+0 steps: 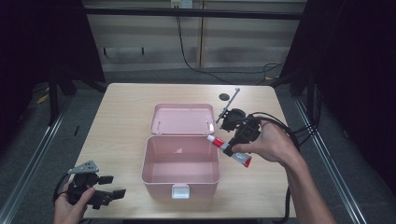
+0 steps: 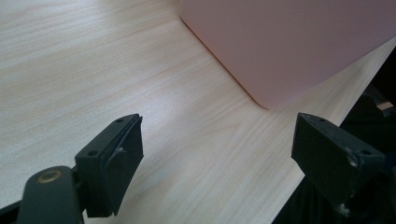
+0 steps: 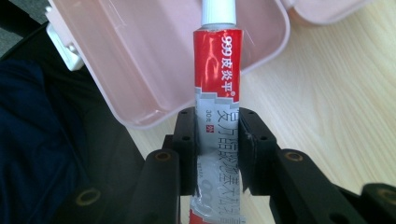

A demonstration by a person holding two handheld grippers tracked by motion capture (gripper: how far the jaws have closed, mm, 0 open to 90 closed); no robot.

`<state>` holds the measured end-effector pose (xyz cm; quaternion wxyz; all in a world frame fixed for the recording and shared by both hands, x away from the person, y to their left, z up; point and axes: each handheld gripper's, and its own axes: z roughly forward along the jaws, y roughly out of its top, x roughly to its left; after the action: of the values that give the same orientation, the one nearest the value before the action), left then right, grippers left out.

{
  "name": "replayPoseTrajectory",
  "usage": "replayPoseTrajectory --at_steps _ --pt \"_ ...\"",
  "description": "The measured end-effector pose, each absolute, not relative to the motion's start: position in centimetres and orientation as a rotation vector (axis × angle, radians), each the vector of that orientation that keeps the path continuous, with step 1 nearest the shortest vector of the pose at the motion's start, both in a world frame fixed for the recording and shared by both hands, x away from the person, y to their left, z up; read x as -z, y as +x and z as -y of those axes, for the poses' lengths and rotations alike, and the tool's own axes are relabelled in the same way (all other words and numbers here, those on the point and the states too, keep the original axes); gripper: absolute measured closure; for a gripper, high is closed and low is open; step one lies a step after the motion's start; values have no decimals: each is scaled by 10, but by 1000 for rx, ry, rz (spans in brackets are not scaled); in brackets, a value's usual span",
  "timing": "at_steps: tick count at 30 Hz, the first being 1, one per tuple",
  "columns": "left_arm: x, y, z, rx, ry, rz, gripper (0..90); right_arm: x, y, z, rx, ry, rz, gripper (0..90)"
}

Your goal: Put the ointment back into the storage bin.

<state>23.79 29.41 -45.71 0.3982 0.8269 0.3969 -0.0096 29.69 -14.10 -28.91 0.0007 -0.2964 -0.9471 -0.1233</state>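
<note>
An open pink plastic box (image 1: 181, 164) sits mid-table with its lid (image 1: 183, 119) folded back. My right gripper (image 1: 229, 148) is shut on a red and silver ointment tube (image 1: 231, 151) with a white cap, held just above the box's right rim, cap toward the box. In the right gripper view the tube (image 3: 218, 93) stands clamped between the jaws with its cap over the box interior (image 3: 154, 60). My left gripper (image 1: 112, 186) rests open near the table's front left corner. Its jaws (image 2: 210, 163) are wide apart over bare wood, with the box's pink wall (image 2: 289, 42) ahead.
The light wooden table (image 1: 121, 116) has a dark round hole (image 1: 224, 97) near its far edge. A thin metal rod (image 1: 229, 105) leans beside the right gripper. Cables trail off the right side. The white latch (image 1: 180, 191) faces the front edge.
</note>
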Motion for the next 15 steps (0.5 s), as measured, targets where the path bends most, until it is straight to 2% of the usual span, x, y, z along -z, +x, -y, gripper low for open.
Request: replayPoseTrajectory --at_steps 15 --pt "457 238 -294 27 2092 -1001 165 295 304 98 378 -755 2986 713"
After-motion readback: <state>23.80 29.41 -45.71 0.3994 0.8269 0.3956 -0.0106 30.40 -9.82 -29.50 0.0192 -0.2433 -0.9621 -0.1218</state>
